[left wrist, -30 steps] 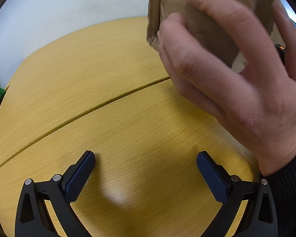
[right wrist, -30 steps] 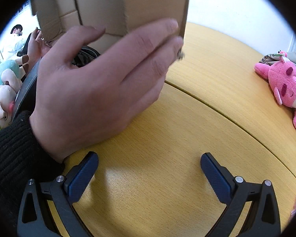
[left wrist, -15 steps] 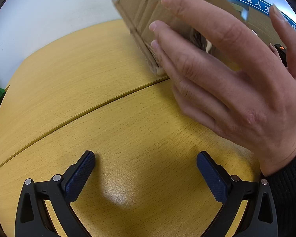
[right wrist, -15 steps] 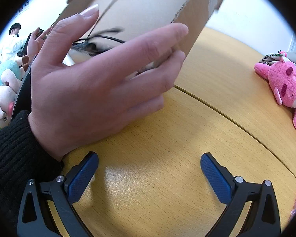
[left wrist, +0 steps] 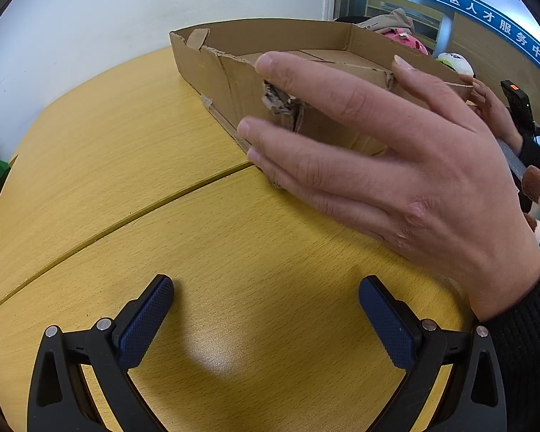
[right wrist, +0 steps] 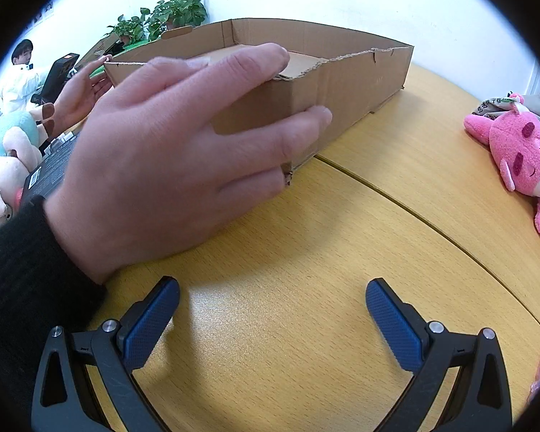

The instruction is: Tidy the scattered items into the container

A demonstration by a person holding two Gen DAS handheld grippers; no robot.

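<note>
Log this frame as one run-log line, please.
phase: setup | cardboard box on table, upright, open top | bare hand on box's near corner | left gripper open, empty | right gripper open, empty

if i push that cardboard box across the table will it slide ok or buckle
The cardboard box would probably slide easily: it sits flat on the smooth wooden table, low and wide, so tipping seems unlikely. It looks light, since the visible interior appears empty. The near wall is torn and creased, so it may flex if pushed there.
</note>
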